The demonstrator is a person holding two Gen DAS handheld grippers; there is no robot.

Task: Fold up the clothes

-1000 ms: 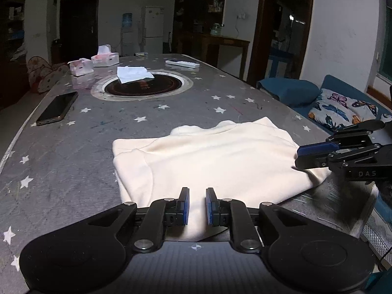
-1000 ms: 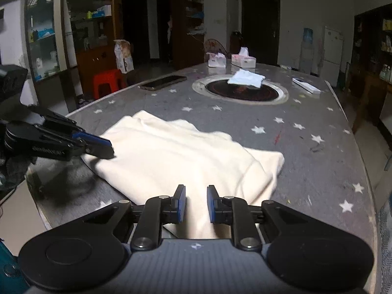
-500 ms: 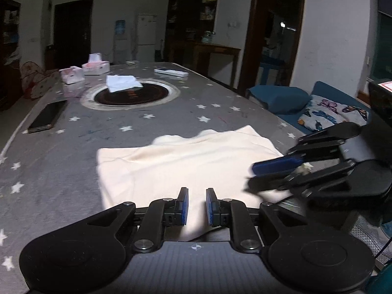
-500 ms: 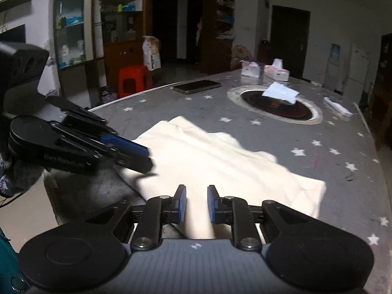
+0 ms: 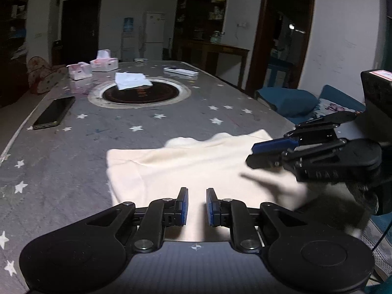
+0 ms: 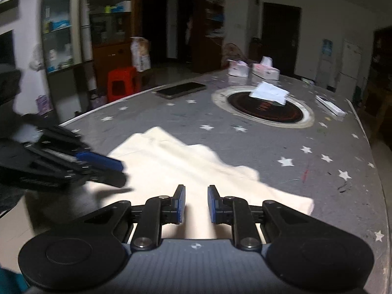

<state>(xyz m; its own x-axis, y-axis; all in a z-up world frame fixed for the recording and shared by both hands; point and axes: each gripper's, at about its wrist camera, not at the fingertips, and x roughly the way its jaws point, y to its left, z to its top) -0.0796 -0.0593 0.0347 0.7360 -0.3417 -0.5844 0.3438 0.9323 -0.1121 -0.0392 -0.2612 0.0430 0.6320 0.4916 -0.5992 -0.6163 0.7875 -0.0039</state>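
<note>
garment: folded cream top (image 5: 196, 166) lies at the table's (image 5: 73, 152) near edge
your left gripper (image 5: 196, 204): jaws slightly apart – holding nothing
your right gripper (image 6: 196, 203): same narrow gap – empty, above the cloth

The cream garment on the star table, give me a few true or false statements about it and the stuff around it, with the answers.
1. The cream garment lies folded on the table. True.
2. The left gripper has cloth pinched between its pads. False: its pads stand a little apart with nothing between them.
3. A dark phone lies on the table, apart from the garment. True.
4. The white tissue lies on the garment. False: it lies at the dark round inset, farther up the table.
5. The right gripper holds the phone. False: it holds nothing.
</note>
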